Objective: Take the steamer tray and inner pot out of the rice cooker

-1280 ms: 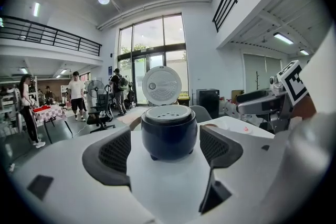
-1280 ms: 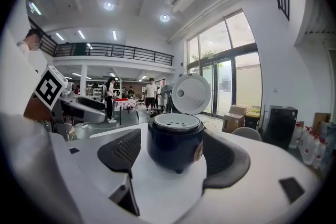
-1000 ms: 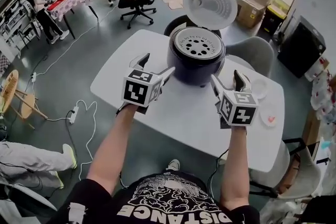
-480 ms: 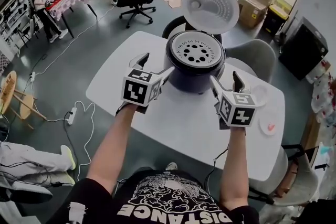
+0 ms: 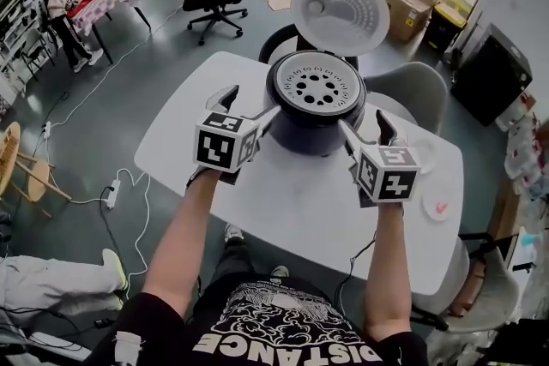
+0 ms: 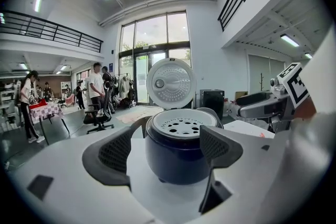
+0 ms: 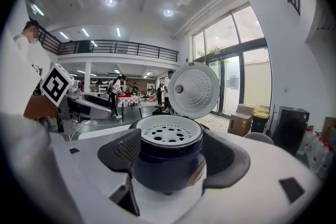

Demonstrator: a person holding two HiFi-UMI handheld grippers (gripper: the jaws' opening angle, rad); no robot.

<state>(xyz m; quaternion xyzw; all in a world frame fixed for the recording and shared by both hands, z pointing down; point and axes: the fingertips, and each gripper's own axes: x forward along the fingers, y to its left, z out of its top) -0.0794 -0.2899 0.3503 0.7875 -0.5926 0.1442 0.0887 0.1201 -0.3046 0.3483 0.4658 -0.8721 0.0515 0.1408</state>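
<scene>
The left hand-held gripper [image 5: 255, 101] and right hand-held gripper [image 5: 362, 123] are hovering, jaws spread and empty, flanking the open rice cooker [image 5: 314, 126] on the white bench [image 5: 283, 201], with the steamer tray [image 5: 316, 88] sitting in its top.

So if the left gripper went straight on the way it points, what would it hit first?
Most likely the rice cooker, its dark body framed between the open jaws of the left gripper; depth is unclear.

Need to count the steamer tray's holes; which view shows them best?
The head view: it looks down onto the steamer tray, showing its whole perforated face. Both gripper views catch it at a shallow angle, holes foreshortened.
</scene>
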